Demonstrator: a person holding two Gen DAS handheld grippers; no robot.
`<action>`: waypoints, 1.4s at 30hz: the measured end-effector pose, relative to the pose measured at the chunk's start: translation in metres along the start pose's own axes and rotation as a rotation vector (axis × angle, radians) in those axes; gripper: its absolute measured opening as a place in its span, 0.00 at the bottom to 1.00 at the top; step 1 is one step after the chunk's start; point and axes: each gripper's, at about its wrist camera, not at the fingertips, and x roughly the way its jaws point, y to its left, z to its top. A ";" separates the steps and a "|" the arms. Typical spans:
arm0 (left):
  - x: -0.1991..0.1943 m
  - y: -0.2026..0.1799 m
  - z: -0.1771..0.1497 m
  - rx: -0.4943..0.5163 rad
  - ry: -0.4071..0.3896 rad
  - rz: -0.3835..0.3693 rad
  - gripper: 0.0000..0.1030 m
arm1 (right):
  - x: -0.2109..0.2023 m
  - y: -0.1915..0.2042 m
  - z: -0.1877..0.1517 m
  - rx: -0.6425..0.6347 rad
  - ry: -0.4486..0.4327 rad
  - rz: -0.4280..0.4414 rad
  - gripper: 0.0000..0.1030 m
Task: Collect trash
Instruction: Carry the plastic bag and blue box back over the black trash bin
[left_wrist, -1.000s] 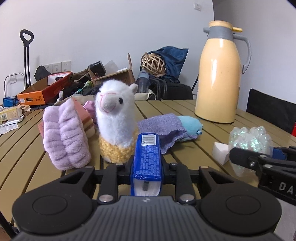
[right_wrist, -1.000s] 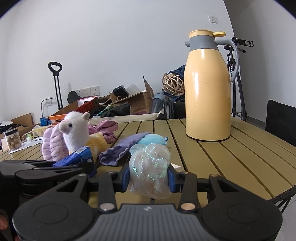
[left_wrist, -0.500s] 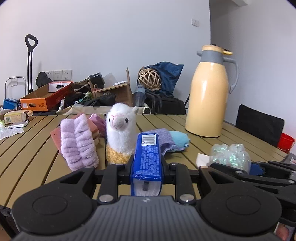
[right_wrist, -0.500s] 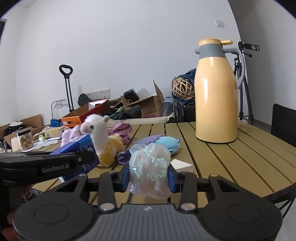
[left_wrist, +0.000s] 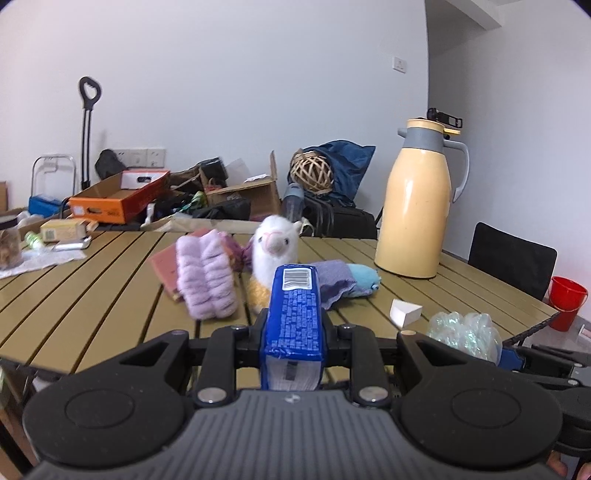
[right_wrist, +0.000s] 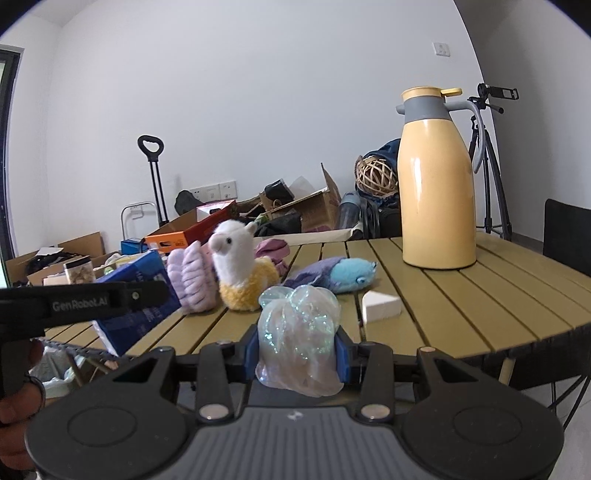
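Blue packet (left_wrist: 294, 325) clamped between the fingers of the left gripper (left_wrist: 293, 332) — long axis straight ahead, barcode end pointing away toward the llama plush (left_wrist: 274, 254). Crumpled iridescent wrapper (right_wrist: 298, 339) squeezed between the fingers of the right gripper (right_wrist: 297, 349), bulging above and below them — both held just off the near edge of the counter (right_wrist: 461, 314)

Left tool (left_wrist: 293, 328) and right tool (right_wrist: 297, 350) are each level, jaws clamped on a load.

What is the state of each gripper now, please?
Left gripper: shut on the blue packet.
Right gripper: shut on the crumpled plastic wrap.
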 end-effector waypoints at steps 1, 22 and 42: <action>-0.004 0.003 -0.002 -0.008 0.002 0.002 0.24 | -0.002 0.000 -0.001 0.001 0.004 0.004 0.38; -0.061 0.038 -0.057 -0.033 0.138 0.079 0.24 | -0.032 0.019 -0.060 -0.027 0.194 0.025 0.38; -0.036 0.086 -0.117 -0.072 0.381 0.207 0.24 | 0.007 0.016 -0.116 -0.063 0.446 -0.005 0.38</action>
